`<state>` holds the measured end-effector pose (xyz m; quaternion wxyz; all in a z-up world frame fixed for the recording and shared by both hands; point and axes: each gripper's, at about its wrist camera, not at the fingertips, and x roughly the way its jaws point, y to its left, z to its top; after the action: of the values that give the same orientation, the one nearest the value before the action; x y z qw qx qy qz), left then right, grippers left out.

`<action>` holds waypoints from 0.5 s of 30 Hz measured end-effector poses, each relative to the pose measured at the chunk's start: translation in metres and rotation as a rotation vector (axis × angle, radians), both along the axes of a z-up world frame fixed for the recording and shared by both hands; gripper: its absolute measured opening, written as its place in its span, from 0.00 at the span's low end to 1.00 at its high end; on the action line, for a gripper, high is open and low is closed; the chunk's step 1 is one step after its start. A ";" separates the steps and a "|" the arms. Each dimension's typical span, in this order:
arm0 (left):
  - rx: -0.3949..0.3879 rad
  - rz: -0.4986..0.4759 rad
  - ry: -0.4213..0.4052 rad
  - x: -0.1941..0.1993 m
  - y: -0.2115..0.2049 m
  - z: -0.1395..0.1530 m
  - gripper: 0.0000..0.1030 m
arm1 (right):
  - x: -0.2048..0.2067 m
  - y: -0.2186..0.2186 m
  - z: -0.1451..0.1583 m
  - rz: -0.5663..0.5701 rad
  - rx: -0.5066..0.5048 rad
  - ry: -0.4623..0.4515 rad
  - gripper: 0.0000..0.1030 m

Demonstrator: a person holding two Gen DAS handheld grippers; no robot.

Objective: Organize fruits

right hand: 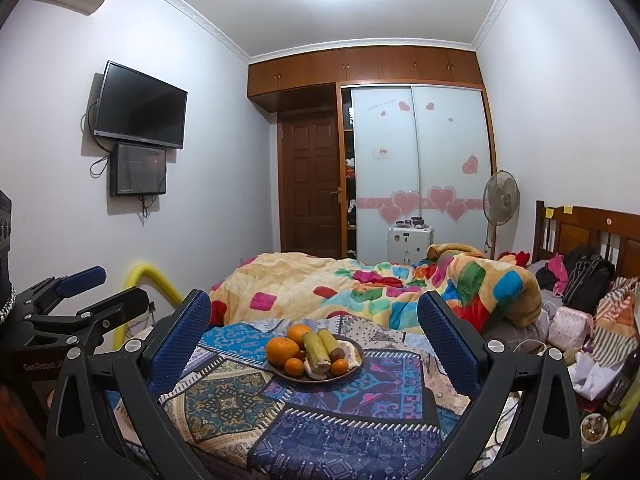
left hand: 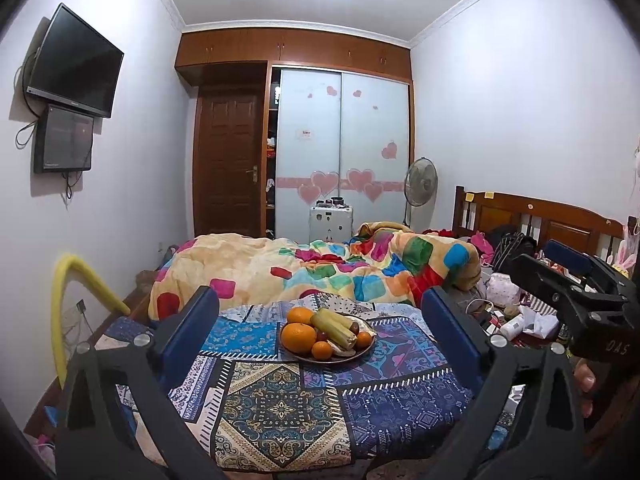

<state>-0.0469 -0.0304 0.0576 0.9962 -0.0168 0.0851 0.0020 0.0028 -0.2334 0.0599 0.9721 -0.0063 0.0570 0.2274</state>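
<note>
A round dark plate (left hand: 362,354) of fruit sits on a table under a patchwork cloth (left hand: 280,404). It holds a large orange (left hand: 298,338), smaller oranges (left hand: 322,351), two yellow-green bananas (left hand: 334,326) and small dark red fruits (left hand: 355,325). My left gripper (left hand: 320,332) is open and empty, its jaws framing the plate from the near side. My right gripper (right hand: 314,334) is open and empty too, and frames the same plate (right hand: 352,368) with the large orange (right hand: 282,351) and bananas (right hand: 320,346). Each gripper shows at the other view's edge: the right one (left hand: 576,280), the left one (right hand: 80,292).
A bed with a colourful quilt (left hand: 320,268) lies right behind the table. Clutter of bags and bottles (left hand: 516,316) covers the bed's right side by the wooden headboard (left hand: 536,216). A yellow padded rail (left hand: 68,300) stands at the left. A fan (left hand: 420,184) and wardrobe stand at the back.
</note>
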 end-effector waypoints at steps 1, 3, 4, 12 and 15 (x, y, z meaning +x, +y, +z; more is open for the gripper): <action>-0.001 -0.002 0.001 0.001 0.000 0.000 1.00 | 0.000 0.000 0.000 0.001 0.000 0.000 1.00; 0.001 -0.005 0.004 0.002 -0.002 -0.001 1.00 | 0.000 0.000 0.000 0.003 0.002 0.002 1.00; 0.001 -0.003 0.002 0.002 -0.002 -0.001 1.00 | 0.001 0.001 0.000 0.003 0.003 0.002 1.00; 0.001 -0.005 -0.001 0.003 -0.003 -0.002 1.00 | 0.002 0.001 0.001 0.005 0.007 0.004 1.00; 0.002 -0.003 -0.002 0.004 -0.004 -0.002 1.00 | 0.002 0.002 0.001 0.005 0.010 0.002 1.00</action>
<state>-0.0434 -0.0340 0.0556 0.9963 -0.0156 0.0842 0.0004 0.0053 -0.2316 0.0606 0.9715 -0.0015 0.0570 0.2303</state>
